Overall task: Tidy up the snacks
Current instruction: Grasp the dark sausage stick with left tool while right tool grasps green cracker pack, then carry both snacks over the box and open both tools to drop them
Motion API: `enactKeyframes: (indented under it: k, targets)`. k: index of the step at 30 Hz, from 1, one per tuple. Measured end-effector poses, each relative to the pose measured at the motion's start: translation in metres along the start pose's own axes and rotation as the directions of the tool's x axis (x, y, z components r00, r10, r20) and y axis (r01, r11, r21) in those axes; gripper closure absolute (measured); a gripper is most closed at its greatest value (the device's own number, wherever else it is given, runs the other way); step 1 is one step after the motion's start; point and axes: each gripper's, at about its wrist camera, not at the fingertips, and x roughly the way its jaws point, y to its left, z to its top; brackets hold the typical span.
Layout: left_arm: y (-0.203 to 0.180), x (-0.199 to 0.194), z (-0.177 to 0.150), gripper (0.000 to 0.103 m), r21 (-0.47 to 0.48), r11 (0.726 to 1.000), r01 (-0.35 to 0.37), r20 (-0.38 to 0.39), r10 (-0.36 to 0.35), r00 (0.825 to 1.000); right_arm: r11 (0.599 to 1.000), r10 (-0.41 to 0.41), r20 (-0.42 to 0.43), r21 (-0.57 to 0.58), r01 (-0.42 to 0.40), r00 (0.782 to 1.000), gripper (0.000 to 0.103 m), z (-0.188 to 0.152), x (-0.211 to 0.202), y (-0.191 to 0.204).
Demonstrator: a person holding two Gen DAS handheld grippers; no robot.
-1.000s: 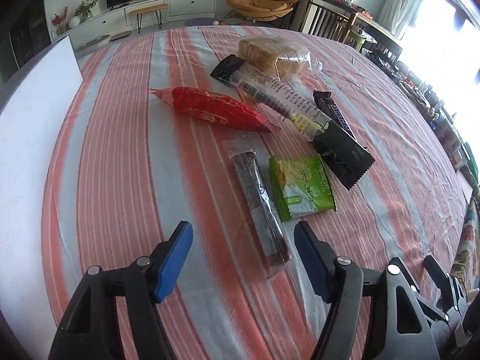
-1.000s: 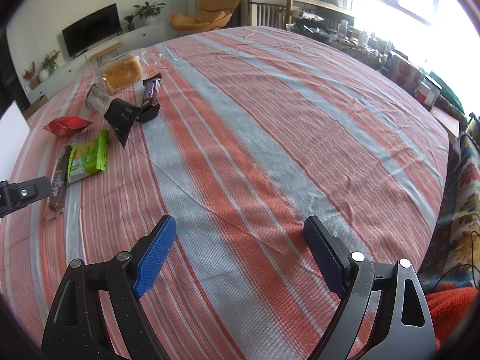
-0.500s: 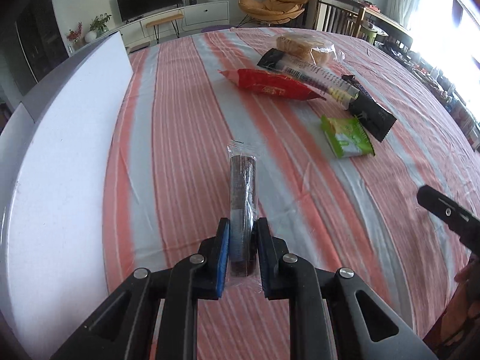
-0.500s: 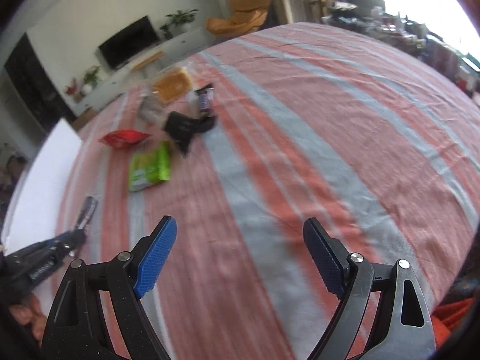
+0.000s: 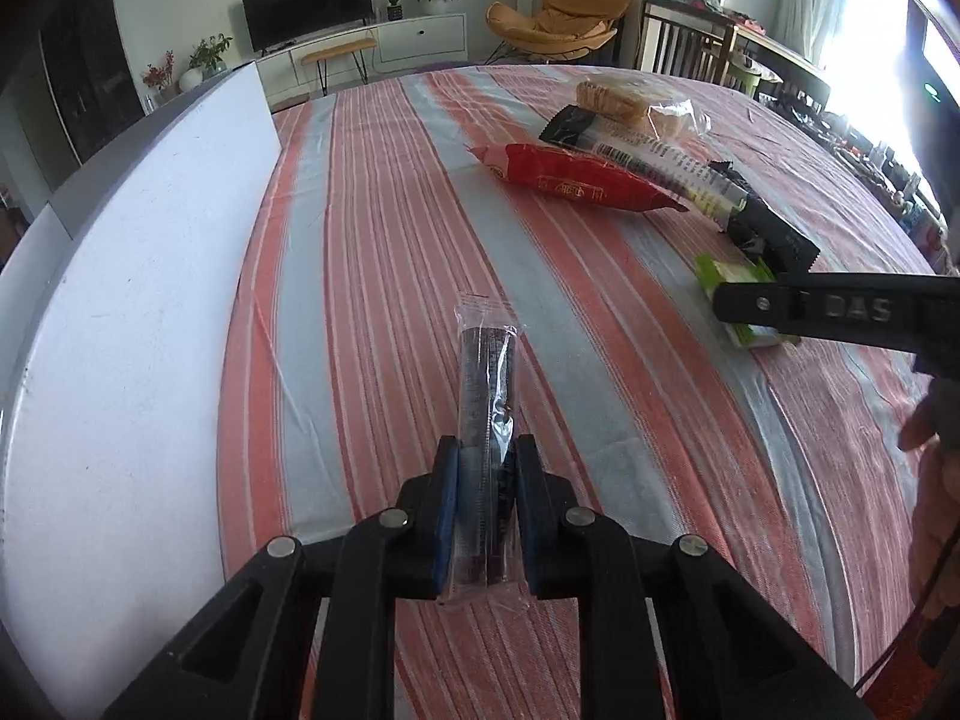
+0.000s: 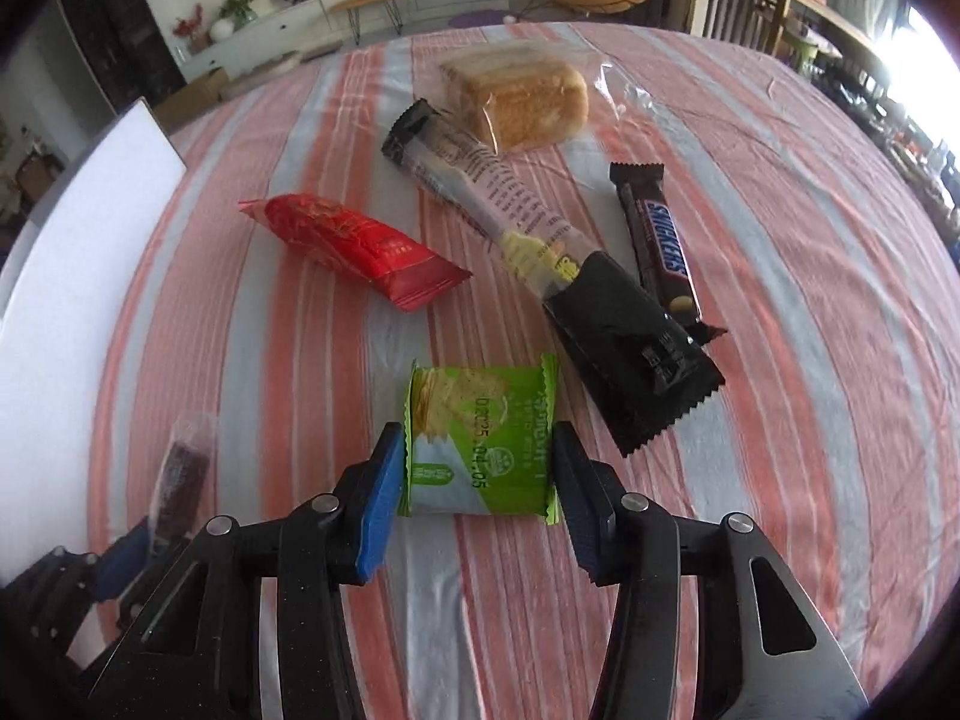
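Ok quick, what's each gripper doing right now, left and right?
Left gripper: shut on the dark snack bar.
Right gripper: open, fingers either side of the green chip packet.

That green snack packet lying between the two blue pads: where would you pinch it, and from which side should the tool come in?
Pinch the green snack packet across its two crimped side edges, near the end closest to the camera. It lies flat on the striped tablecloth, so the right gripper should come in low from the near side; its jaws already straddle the packet, open. The black wrapper crowds the far right corner.
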Motion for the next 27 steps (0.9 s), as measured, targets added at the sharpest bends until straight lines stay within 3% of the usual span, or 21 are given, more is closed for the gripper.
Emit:
enactKeyframes:
  k: [2, 5, 7, 9, 12, 14, 18, 21, 23, 25, 27]
  targets:
    - [0.005, -0.008, -0.005, 0.086, -0.052, 0.996, 0.077, 0.006, -0.077, 0.997, 0.978, 0.174, 0.010, 0.114, -0.174, 0.985, 0.054, -0.016, -0.014, -0.022]
    - [0.006, -0.029, -0.010, 0.086, -0.082, 0.982, 0.168, 0.028, -0.166, 0.986, 0.902, 0.365, 0.058, 0.228, -0.368, 0.929, 0.053, -0.037, -0.032, -0.050]
    - [0.005, -0.047, -0.012, 0.086, -0.093, 0.971, 0.220, 0.050, -0.216, 0.975, 0.880, 0.402, 0.073, 0.246, -0.407, 0.913, 0.053, -0.049, -0.038, -0.059]
    - [0.007, -0.070, -0.014, 0.086, -0.109, 0.957, 0.269, 0.079, -0.262, 0.962, 0.880, 0.399, 0.068, 0.251, -0.403, 0.914, 0.053, -0.059, -0.040, -0.062]
    - [0.017, -0.110, -0.016, 0.086, -0.132, 0.936, 0.325, 0.139, -0.307, 0.941, 0.891, 0.386, 0.050, 0.238, -0.386, 0.921, 0.053, -0.069, -0.048, -0.048]
    - [0.031, -0.141, -0.019, 0.086, -0.143, 0.928, 0.345, 0.195, -0.316, 0.929, 0.881, 0.420, 0.057, 0.213, -0.422, 0.906, 0.053, -0.069, -0.058, -0.029]
    - [0.077, -0.190, -0.021, 0.086, -0.185, 0.938, 0.292, 0.293, -0.231, 0.928, 0.848, 0.522, 0.073, 0.067, -0.526, 0.850, 0.053, -0.062, -0.101, 0.037]
    - [0.124, -0.207, -0.024, 0.086, -0.256, 0.953, 0.162, 0.328, -0.072, 0.942, 0.806, 0.591, 0.058, -0.074, -0.587, 0.805, 0.053, -0.057, -0.128, 0.108]
    - [0.158, -0.207, -0.030, 0.086, -0.322, 0.944, 0.070, 0.310, 0.035, 0.950, 0.774, 0.625, 0.031, -0.150, -0.614, 0.780, 0.053, -0.055, -0.134, 0.156]
    - [0.186, -0.202, -0.037, 0.086, -0.385, 0.923, 0.000, 0.286, 0.119, 0.951, 0.756, 0.636, 0.008, -0.211, -0.620, 0.772, 0.052, -0.055, -0.133, 0.200]
    - [0.207, -0.194, -0.043, 0.085, -0.423, 0.902, -0.085, 0.239, 0.201, 0.950, 0.731, 0.652, -0.015, -0.253, -0.634, 0.758, 0.045, -0.057, -0.127, 0.236]
